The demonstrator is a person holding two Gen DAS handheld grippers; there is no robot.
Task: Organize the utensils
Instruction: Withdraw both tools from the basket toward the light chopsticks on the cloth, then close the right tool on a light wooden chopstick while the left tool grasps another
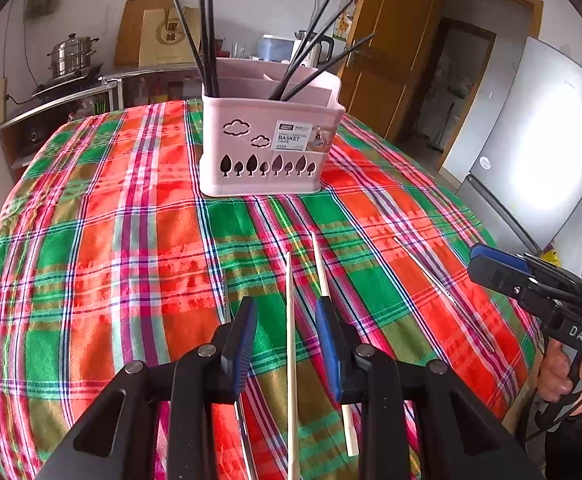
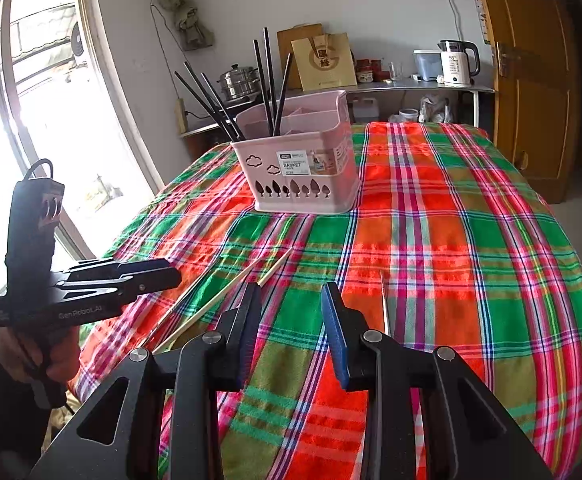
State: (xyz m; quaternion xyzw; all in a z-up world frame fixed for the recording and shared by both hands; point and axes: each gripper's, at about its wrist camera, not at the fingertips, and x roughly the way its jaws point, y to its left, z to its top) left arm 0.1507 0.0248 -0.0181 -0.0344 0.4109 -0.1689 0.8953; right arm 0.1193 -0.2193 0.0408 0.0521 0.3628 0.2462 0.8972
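Nearest the left wrist camera, the left tool (image 1: 287, 312) stands with its black metal arms and ribbed blue pads parted; a pale wooden chopstick (image 1: 289, 360) lies on the cloth between the pads, touched by neither. A second pale chopstick (image 1: 320, 272) runs just beside it, passing under the right-hand pad, and a thin shiny metal chopstick (image 1: 225, 300) shows at the left-hand pad's outer edge. Further right, another slim metal chopstick (image 1: 439, 284) lies slantwise on the cloth, well apart from the wooden pair.

At the right edge of that view the right tool (image 1: 476, 263) comes in, gripped by a hand (image 1: 559, 372). In its own camera the right tool (image 2: 291, 304) is likewise parted, with only cloth between the blue pads; the metal chopstick (image 2: 385, 304) lies just outside its right pad. Both tools hold nothing.

A woven plaid tablecloth (image 1: 111, 240) in red, green and orange, crossed with thin white and blue lines, covers the desk and shows soft creases.

Beyond the chopsticks stands a pale pink plastic basket (image 1: 267, 148), boxy with rounded corners, cut through with cloud and tree shapes and bearing a paper label. Inner walls divide it; black chopsticks (image 1: 207, 32) stand upright in one compartment and lean in another.

Farther back are a stainless steamer pot (image 1: 73, 54), a wooden door (image 1: 395, 40) and a grey refrigerator (image 1: 539, 140).
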